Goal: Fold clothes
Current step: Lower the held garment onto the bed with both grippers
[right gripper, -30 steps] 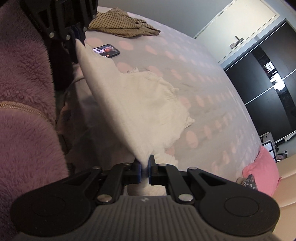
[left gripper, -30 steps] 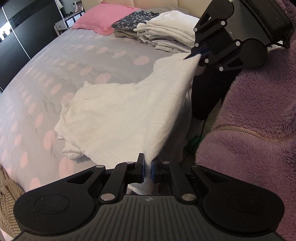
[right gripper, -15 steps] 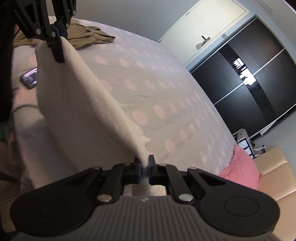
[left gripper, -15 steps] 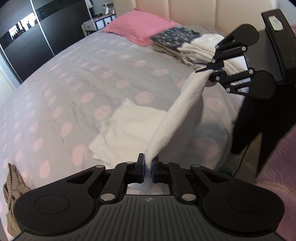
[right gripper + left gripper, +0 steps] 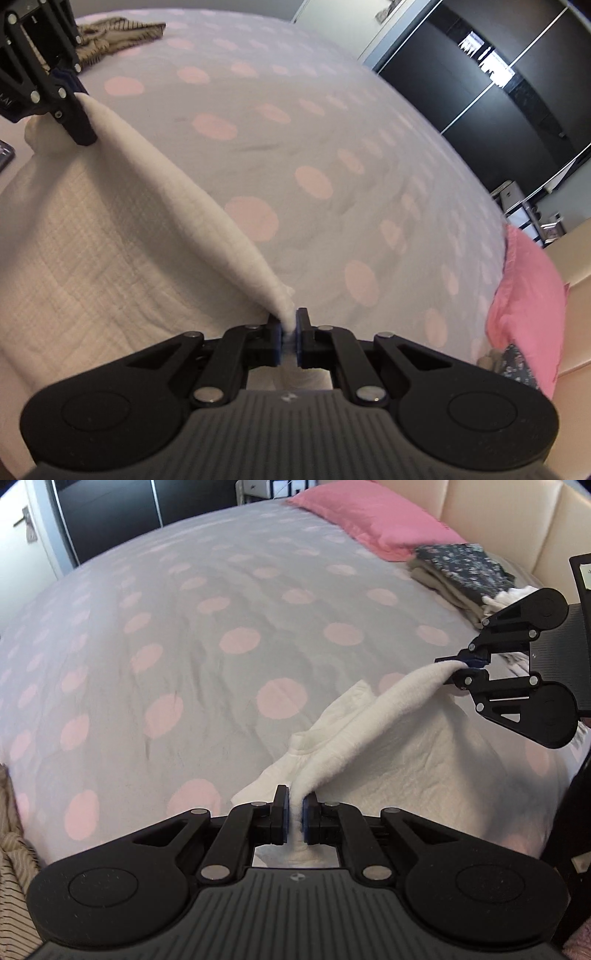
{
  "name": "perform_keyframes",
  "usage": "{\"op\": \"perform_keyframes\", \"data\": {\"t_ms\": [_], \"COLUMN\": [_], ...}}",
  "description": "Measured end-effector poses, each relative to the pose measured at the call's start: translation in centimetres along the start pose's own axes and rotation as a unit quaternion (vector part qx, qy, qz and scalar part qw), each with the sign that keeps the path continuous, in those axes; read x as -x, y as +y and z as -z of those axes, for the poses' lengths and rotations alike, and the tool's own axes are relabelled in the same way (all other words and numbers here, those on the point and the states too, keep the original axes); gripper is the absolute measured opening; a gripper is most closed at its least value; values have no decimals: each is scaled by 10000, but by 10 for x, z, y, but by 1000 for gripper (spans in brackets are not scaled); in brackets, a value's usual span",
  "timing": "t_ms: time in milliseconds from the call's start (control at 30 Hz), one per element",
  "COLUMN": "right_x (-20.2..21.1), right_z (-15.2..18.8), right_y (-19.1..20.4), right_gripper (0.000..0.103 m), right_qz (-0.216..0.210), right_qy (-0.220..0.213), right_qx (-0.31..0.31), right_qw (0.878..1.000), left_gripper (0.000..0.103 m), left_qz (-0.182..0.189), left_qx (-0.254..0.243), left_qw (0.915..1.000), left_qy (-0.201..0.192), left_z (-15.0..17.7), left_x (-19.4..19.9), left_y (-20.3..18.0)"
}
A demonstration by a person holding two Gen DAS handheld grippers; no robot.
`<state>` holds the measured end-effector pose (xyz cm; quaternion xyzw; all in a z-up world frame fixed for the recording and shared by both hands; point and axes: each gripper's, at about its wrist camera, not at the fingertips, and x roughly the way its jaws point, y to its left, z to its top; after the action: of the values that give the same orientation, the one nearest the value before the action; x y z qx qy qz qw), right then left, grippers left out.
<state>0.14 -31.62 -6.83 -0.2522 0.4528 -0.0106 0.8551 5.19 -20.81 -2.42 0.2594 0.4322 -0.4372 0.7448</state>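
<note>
Left claw [image 5: 294, 814] is clamped on one corner of the white garment [image 5: 399, 746]; right claw [image 5: 289, 341] is clamped on the other. The edge between them is taut above the spotted bed cover [image 5: 184, 635], the rest draping onto it. Folded clothes [image 5: 458, 572] lie beside the pink pillow [image 5: 373, 520].

we find open spotted bedspread [image 5: 229, 635] ahead; folded pile [image 5: 458, 572] and pink pillow [image 5: 373, 520] crowd the headboard side.
</note>
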Motion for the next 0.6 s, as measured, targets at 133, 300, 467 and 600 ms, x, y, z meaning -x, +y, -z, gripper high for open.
{"op": "perform_keyframes", "data": {"t_ms": [133,300,467,600], "right_x": [-40,-73,-86,-81], "right_z": [-7,-10,-11,-12], "right_y": [4,13,17,11], "right_gripper": [8,8,10,22], "right_qz": [-47,-41,-34,18], "right_qy": [295,575,672,695], "right_qx": [-65,-99,-161,-343], "right_qw": [9995,9983,9976,9970], "left_gripper": [5,5,12,19], "left_qz": [59,12,-105,-225], "left_qx": [128,191,280,289], "left_qw": [9998,9989,9979,9986], "left_qy": [167,420,574,368], "left_z": [-5,-9,-9,-10], "left_x": [-27,-56,-73,-61], "left_y": [15,25,33,36]}}
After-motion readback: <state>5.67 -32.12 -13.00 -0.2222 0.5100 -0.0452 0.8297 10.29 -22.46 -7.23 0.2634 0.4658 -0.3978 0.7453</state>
